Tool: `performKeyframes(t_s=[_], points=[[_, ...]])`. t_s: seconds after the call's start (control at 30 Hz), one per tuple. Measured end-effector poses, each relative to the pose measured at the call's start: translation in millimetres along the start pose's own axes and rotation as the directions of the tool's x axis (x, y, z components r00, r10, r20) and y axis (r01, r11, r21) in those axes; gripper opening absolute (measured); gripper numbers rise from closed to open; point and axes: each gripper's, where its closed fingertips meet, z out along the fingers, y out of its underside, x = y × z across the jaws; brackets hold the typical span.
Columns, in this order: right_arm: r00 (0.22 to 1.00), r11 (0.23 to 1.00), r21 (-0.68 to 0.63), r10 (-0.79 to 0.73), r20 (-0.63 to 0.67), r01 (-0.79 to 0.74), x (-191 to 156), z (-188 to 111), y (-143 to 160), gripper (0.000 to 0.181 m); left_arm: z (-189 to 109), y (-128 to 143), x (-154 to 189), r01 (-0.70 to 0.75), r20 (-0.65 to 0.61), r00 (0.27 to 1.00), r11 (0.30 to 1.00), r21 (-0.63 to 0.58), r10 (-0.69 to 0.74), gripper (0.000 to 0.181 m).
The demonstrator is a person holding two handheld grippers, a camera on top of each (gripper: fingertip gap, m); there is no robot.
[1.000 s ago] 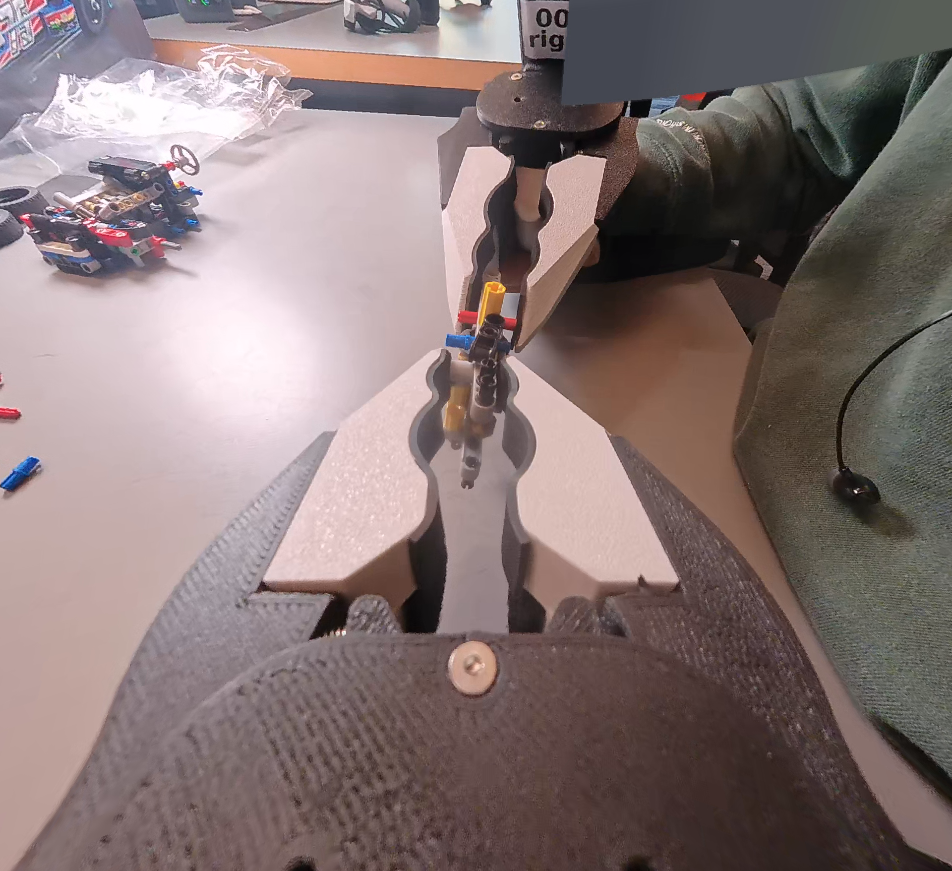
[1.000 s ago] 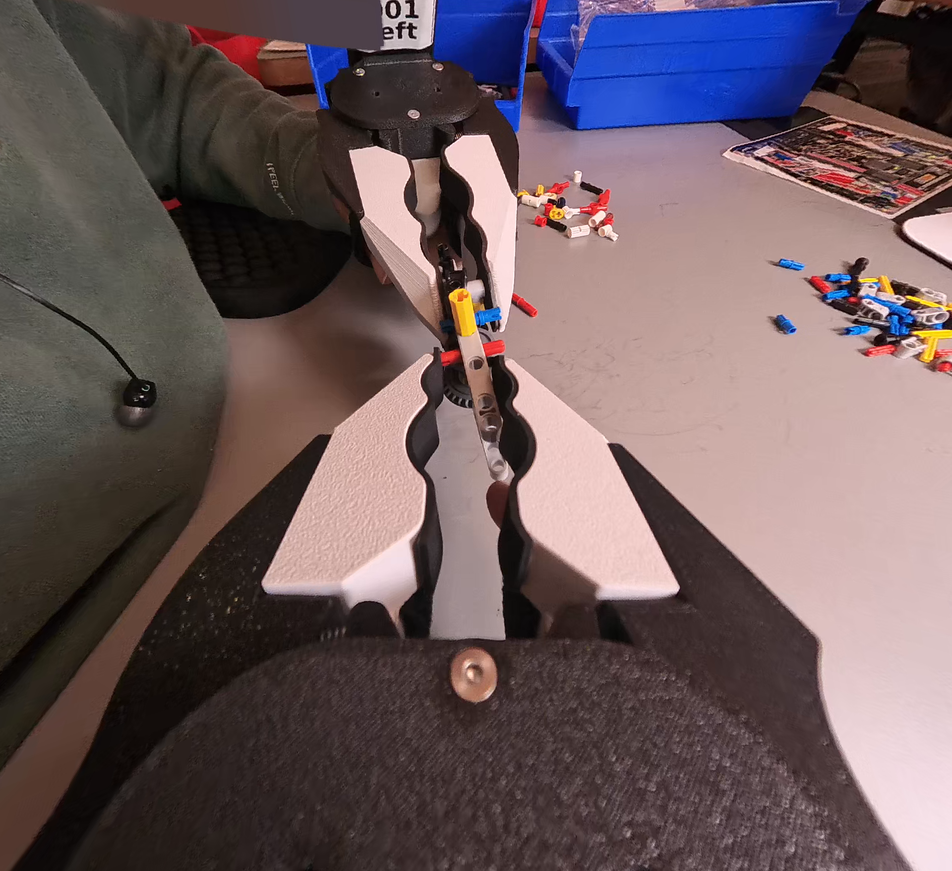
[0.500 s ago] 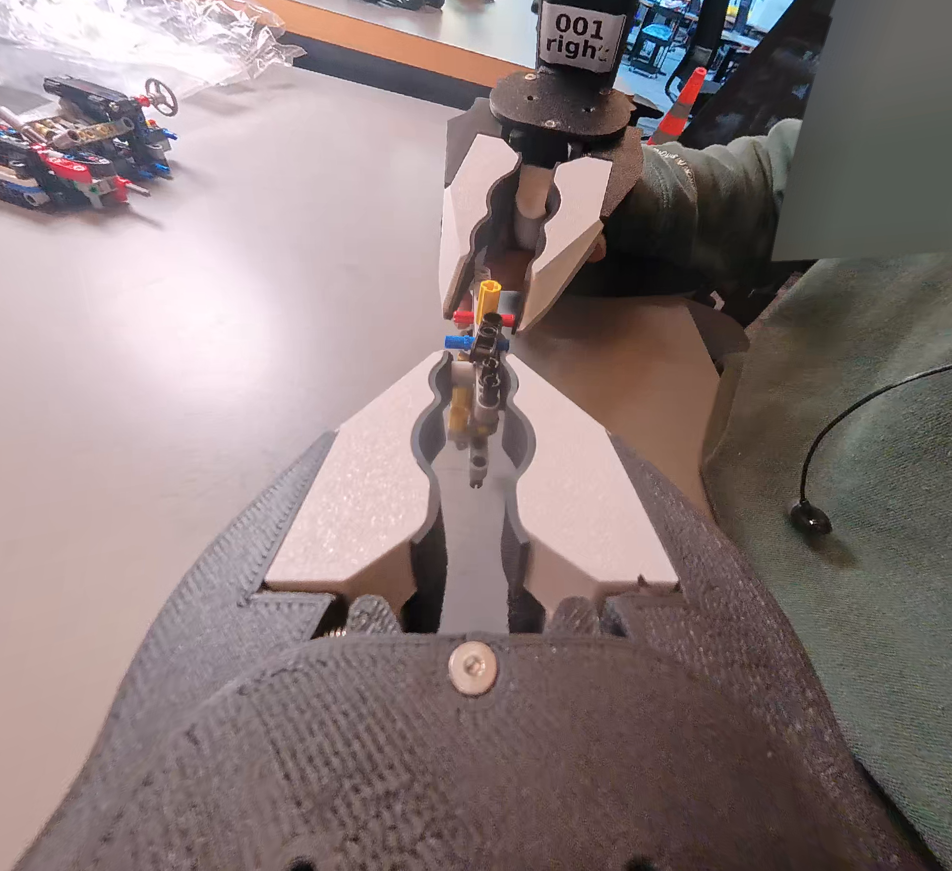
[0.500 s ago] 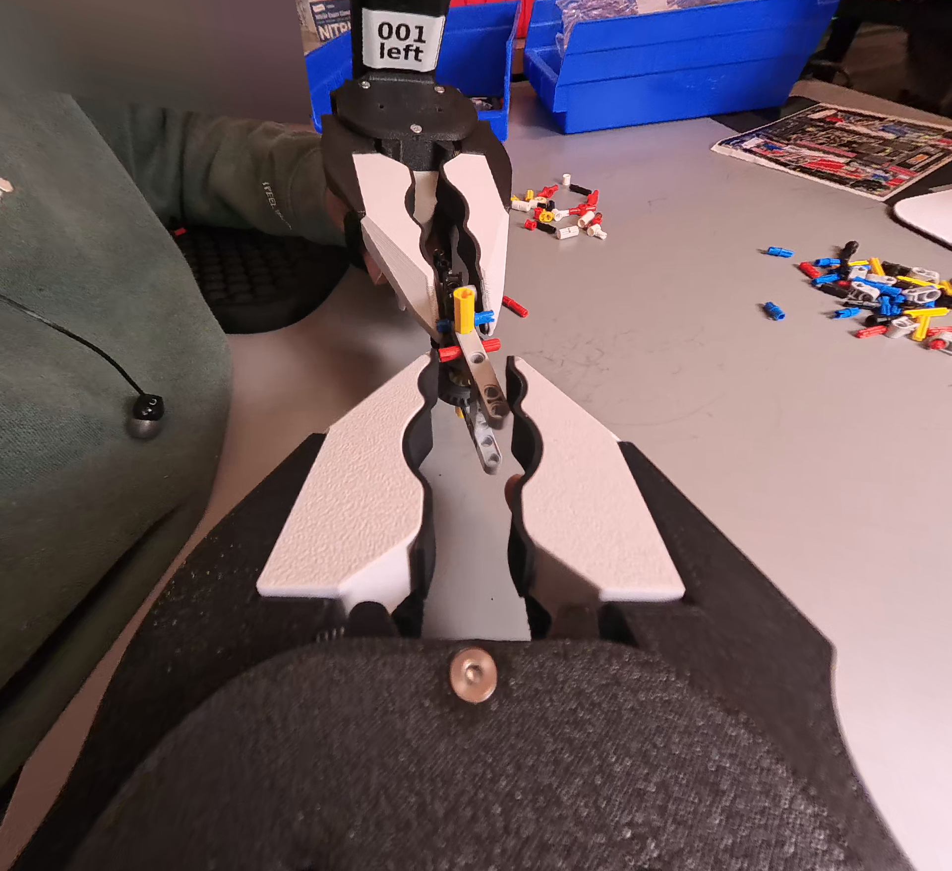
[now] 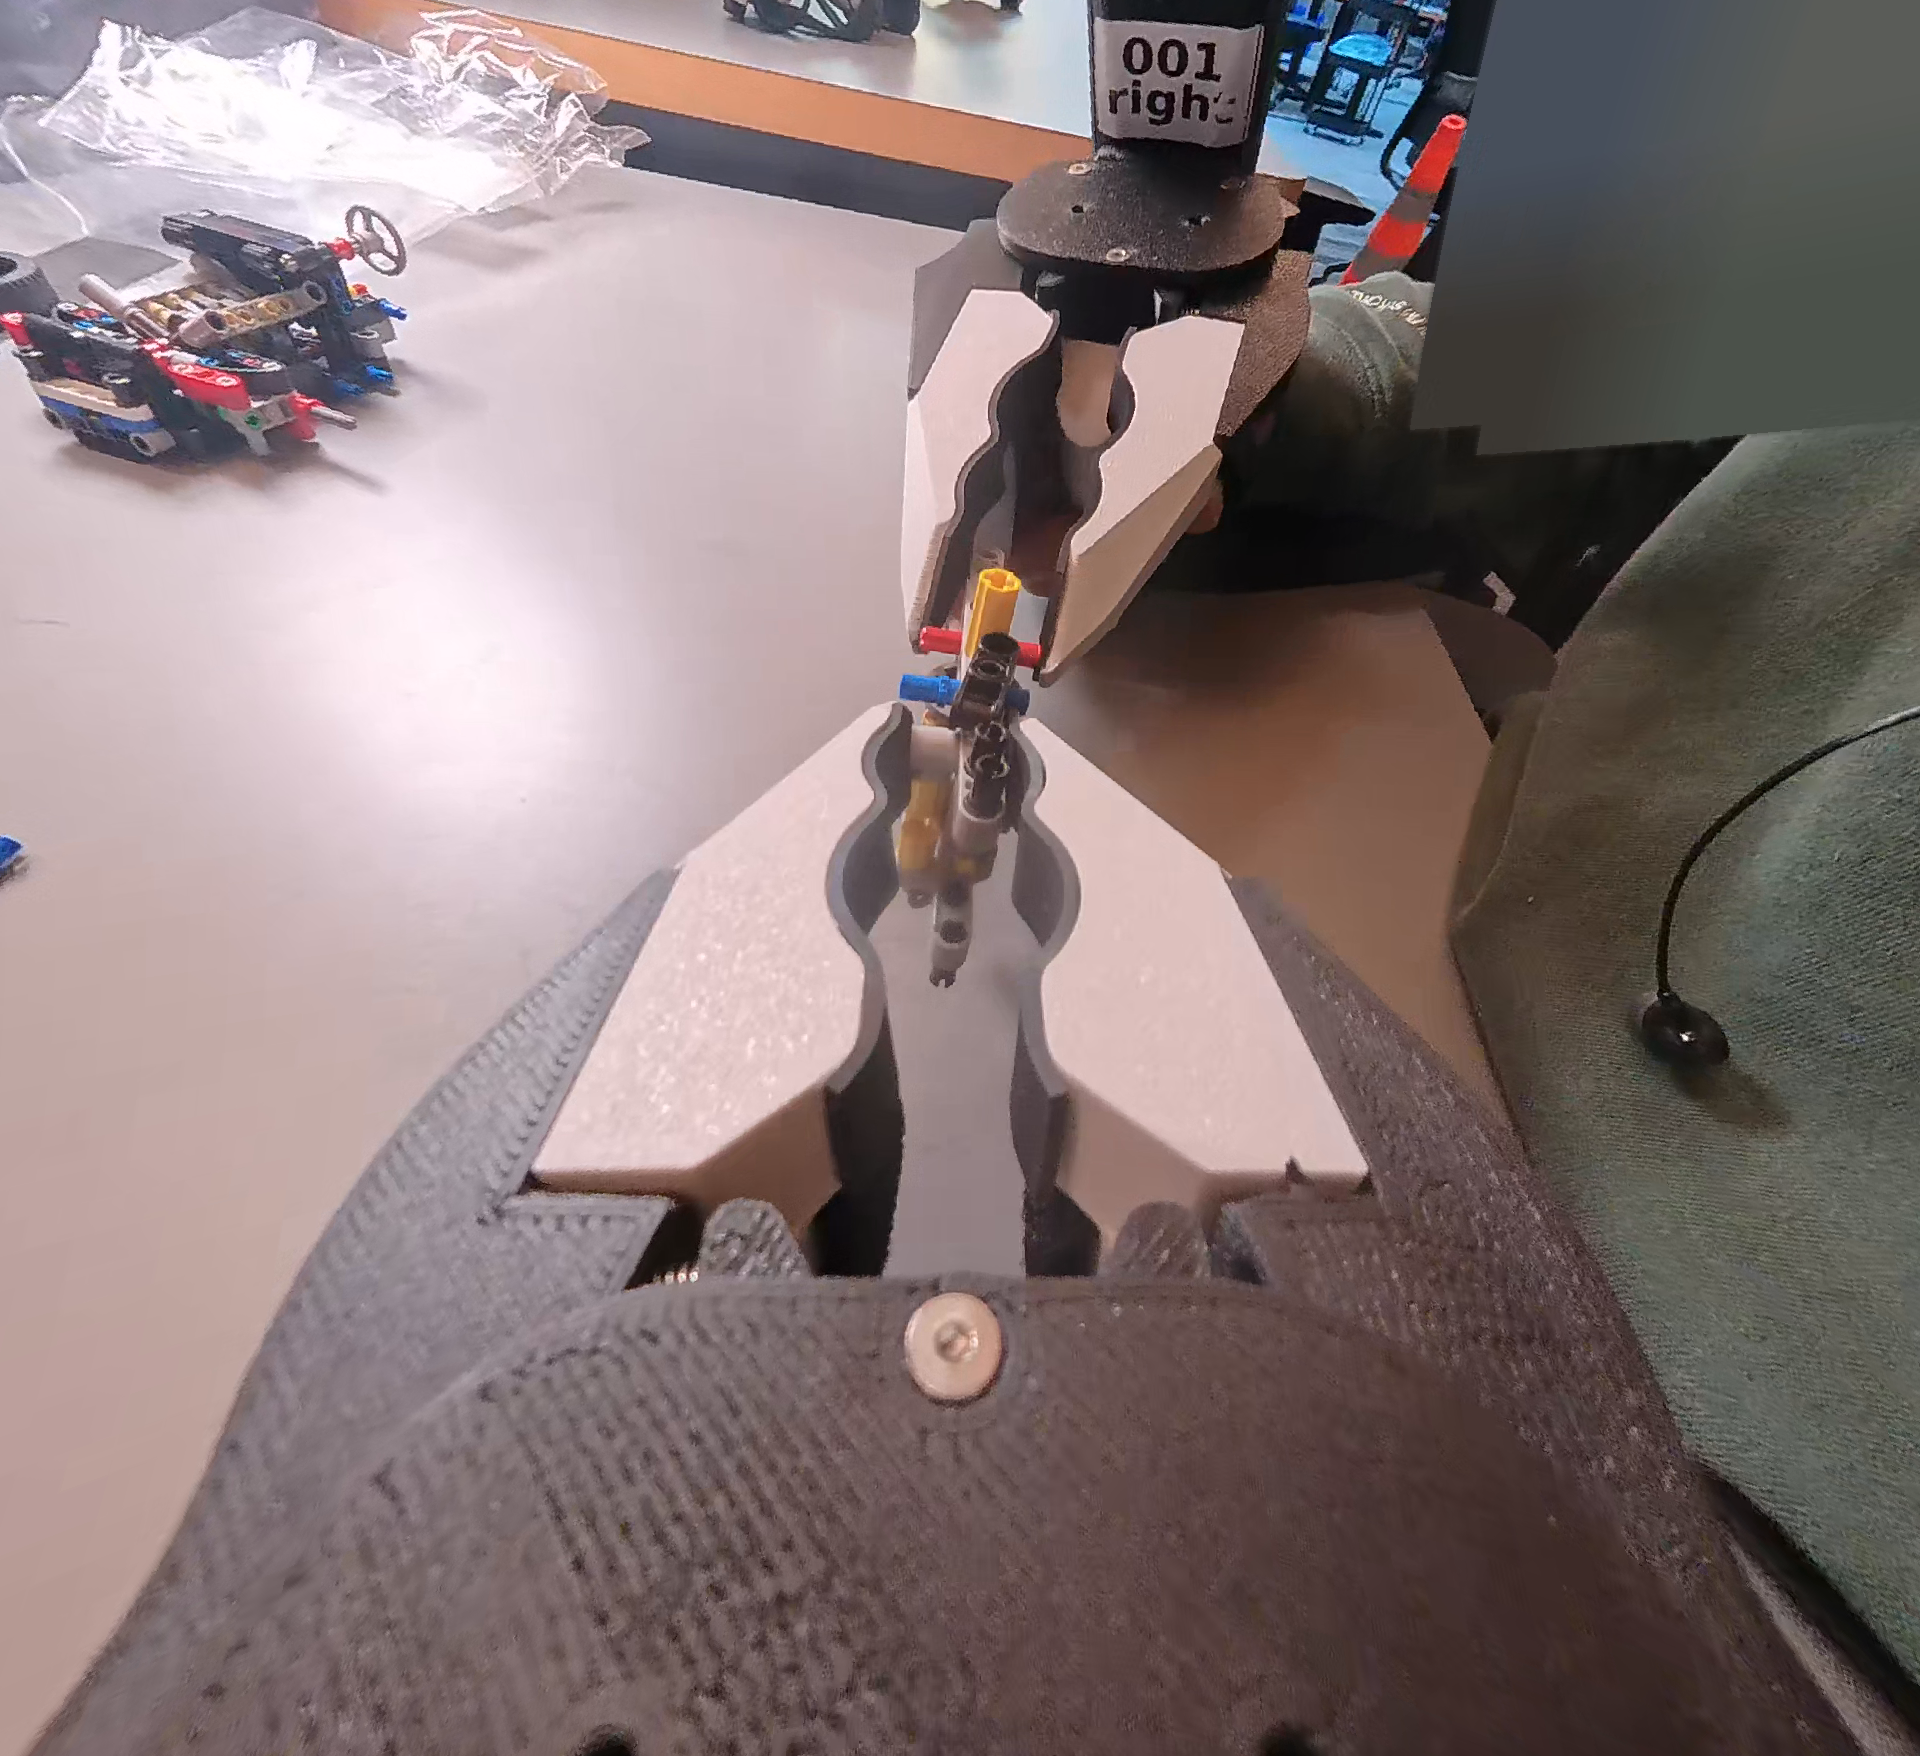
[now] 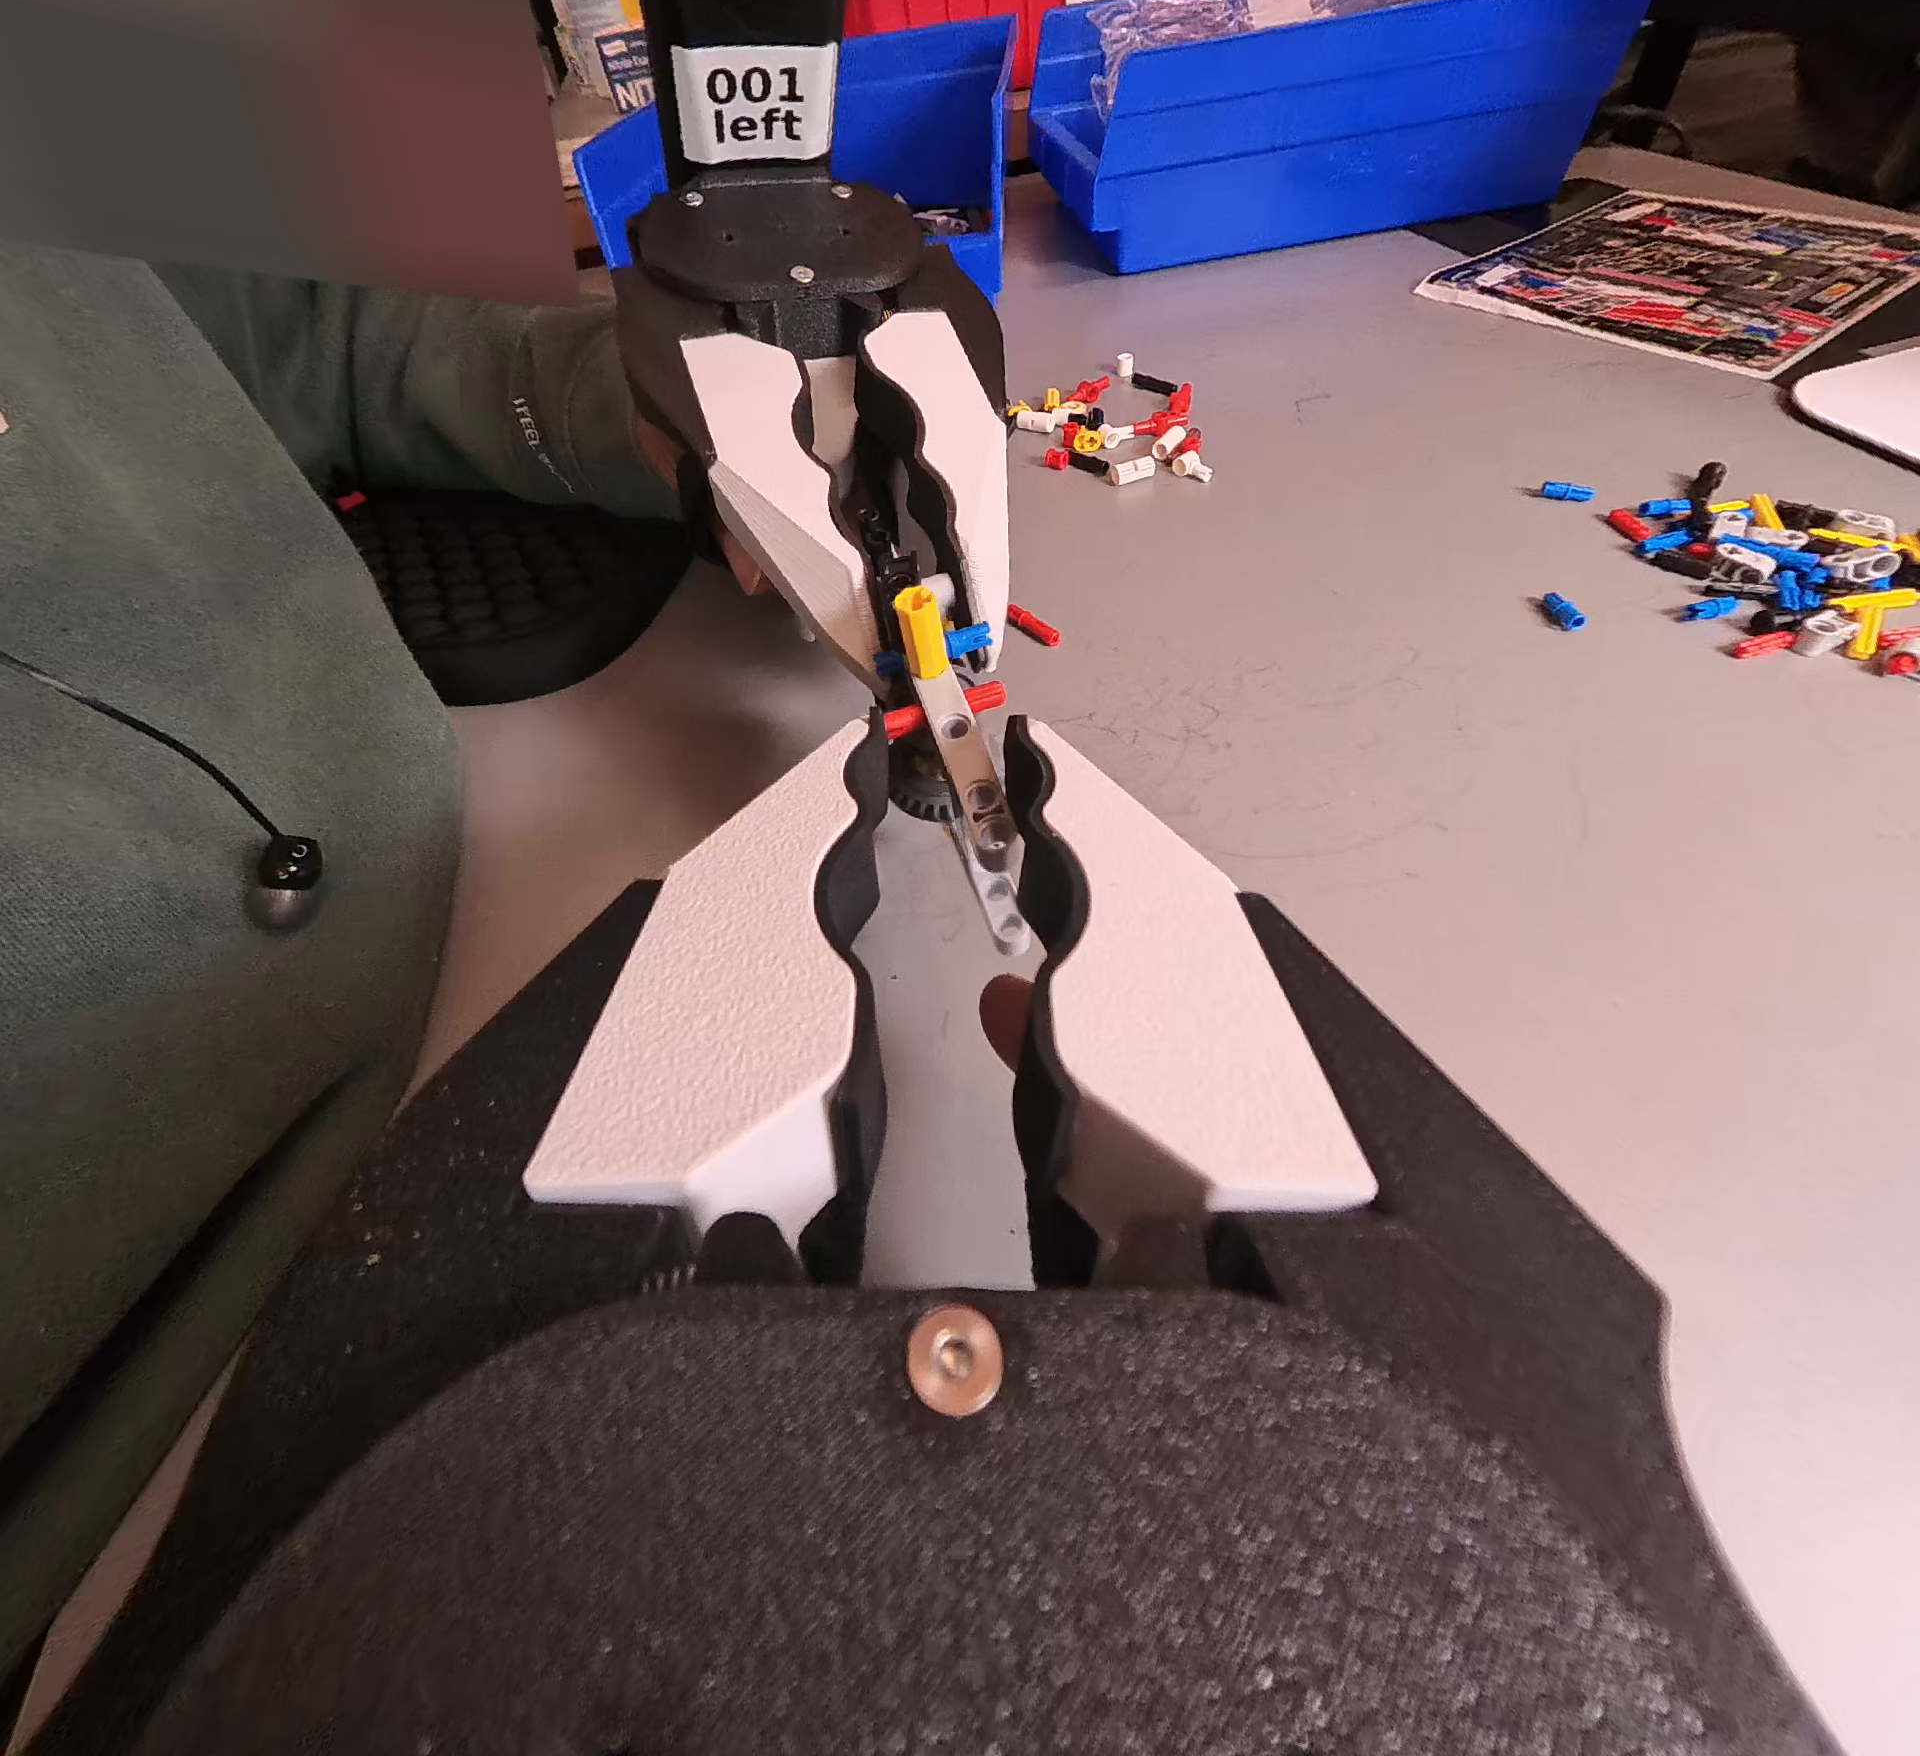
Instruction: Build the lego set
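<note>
At the far left of the grey table (image 5: 520, 667), near a crumpled clear plastic bag (image 5: 312, 106), a partly built toy car (image 5: 197, 345) is seen: a low frame of black, red and blue pieces with a steering wheel raised at one end and a loose black tyre just beside it, no body panels yet fitted. Over the near middle of the table, close to the person's green sleeve, a small sub-assembly (image 5: 961, 771) is held in the air between the two claws. It is made of a grey holed beam, a black connector, a yellow peg standing up, and red and blue pins crossing it. The left gripper (image 5: 956, 761) is closed narrowly on the lower end of this piece, its wavy inner faces pressing the sides. The right gripper (image 6: 951, 771) is also drawn nearly together around the grey beam (image 6: 977, 802), though the gap looks slightly loose and a firm grip cannot be confirmed. Further right, a small scatter of white, red and black pins (image 6: 1122, 428) lies mid-table, and a larger heap of mixed pieces (image 6: 1787, 563) is piled toward the right edge, with blue bins (image 6: 1299, 106) and an instruction sheet (image 6: 1683, 283) at the far right corner. The build is judged well short of done: many pieces are unused, and the sub-assembly has yet to be joined to the car.
</note>
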Motion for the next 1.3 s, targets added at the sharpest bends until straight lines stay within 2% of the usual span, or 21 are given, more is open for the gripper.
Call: performKeyframes(t_s=[0.3, 1.03, 1.17, 1.3], points=[[1.0, 1.0, 0.02, -0.001, -0.02, 0.001, 0, 0, -3, 0.02, -1, -4, -1, -0.029, 0.025, 0.999, 0.999, 0.021, 0.028, 0.015], [0.999, 0.997, 0.072, 0.043, -0.027, -0.041, 3, -2, -11, 0.019, -2, -10, -4, 0.04, 0.017, 0.999, 0.997, 0.069, -0.041, 0.017], [0.999, 0.995, 0.095, 0.02, -0.025, -0.017, 2, -2, -14, 0.023, -3, -13, -2, 0.011, 0.006, 1.0, 0.996, 0.084, -0.011, 0.016], [0.994, 0.994, 0.083, -0.069, -0.089, 0.076, 8, -5, -15, 0.03, -4, -17, -3, -0.158, 0.082, 0.985, 0.984, 0.077, 0.152, 0.014]])
